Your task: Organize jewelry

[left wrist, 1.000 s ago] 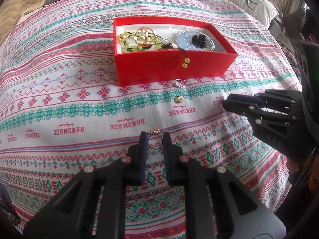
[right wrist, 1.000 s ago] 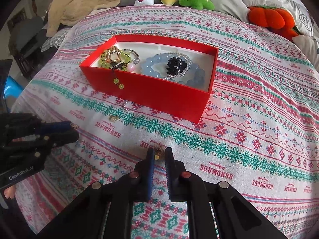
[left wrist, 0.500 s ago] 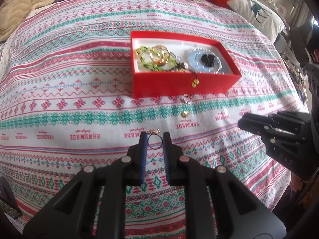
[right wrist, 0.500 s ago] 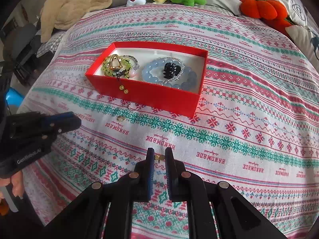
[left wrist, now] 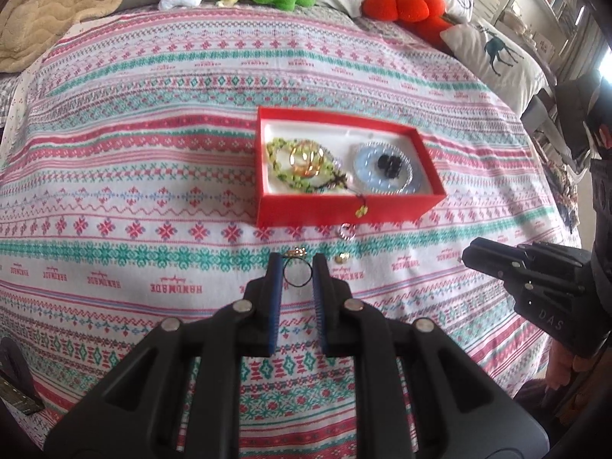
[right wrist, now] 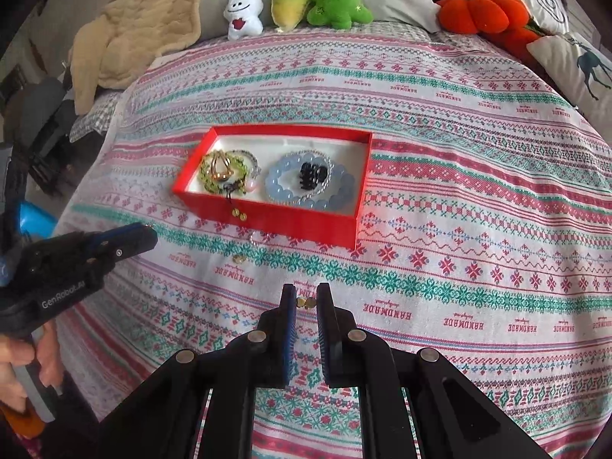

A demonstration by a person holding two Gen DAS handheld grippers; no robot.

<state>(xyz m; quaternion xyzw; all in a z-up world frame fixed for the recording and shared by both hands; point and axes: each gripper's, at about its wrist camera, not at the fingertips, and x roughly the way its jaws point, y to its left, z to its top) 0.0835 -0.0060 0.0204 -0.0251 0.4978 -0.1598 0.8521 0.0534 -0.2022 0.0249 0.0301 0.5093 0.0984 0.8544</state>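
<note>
Left hand-held gripper (left wrist: 297,271) pinches thin ring (left wrist: 295,277); right hand-held gripper (right wrist: 305,301) clamps small gold earring (right wrist: 305,301). Tilt either short of red box (right wrist: 267,214), lower centre, and you lose piece in patterned bedspread (right wrist: 459,267).

Red cardboard box (right wrist: 267,218) sits mid-bed on the patterned knit bedspread (right wrist: 459,229); 2 loose small rings (left wrist: 346,231) lie just near of it, 3 plush toys (right wrist: 290,0) far behind, orange pumpkin cushion (right wrist: 478,11) far right.

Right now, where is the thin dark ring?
In the left wrist view, the thin dark ring sits clamped between the left hand-held gripper's pads, above the bedspread, nearer than the red box.
</note>
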